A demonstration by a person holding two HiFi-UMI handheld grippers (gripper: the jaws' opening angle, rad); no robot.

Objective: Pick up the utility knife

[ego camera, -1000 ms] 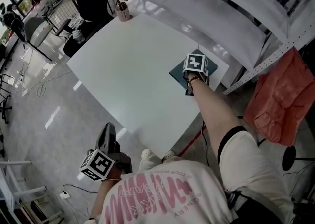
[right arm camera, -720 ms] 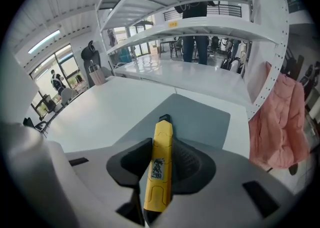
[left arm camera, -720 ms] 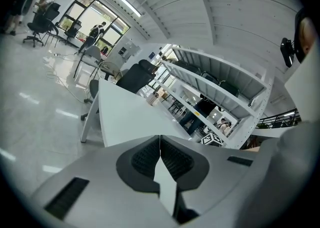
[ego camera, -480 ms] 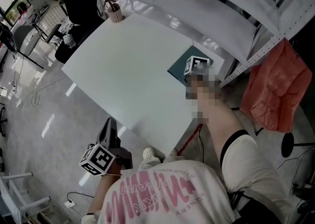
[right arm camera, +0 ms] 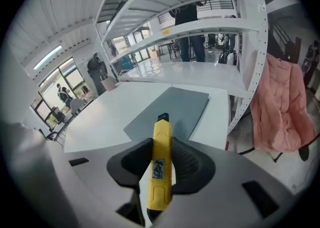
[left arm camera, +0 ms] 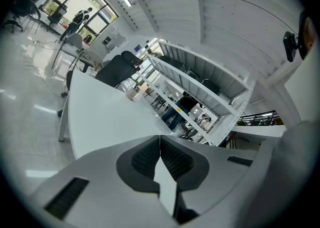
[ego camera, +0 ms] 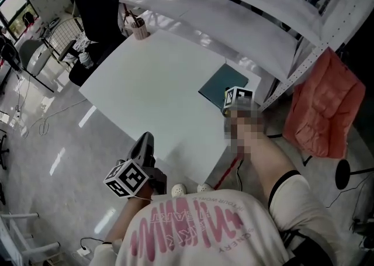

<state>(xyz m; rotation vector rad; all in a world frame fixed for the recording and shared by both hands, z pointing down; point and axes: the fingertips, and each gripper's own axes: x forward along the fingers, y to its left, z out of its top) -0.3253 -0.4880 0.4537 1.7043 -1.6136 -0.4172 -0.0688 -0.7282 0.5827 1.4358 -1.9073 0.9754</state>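
The right gripper [right arm camera: 162, 166] has its jaws clamped on the yellow plastic utility knife [right arm camera: 161, 147]. The jaws have just been closing, with the knife's body between the ribbed black pads. The knife lies lengthwise along the jaws, its black tip pointing out ahead and a small printed label on its upper face. Beyond the tip lies a flat dark grey-green rectangular mat [right arm camera: 172, 109], which rests on the white tabletop [ego camera: 152, 83] near the far right corner. In the head view this gripper hangs at the mat's near edge, by the table's right side.

The left gripper [left arm camera: 160, 154] has its jaws pressed together with nothing between them. It is held off the table's near edge, above the grey floor, close to the person's torso.

White metal shelving [right arm camera: 200, 26] stands past the table, and a salmon-pink cloth [right arm camera: 282, 106] hangs beside its right upright.
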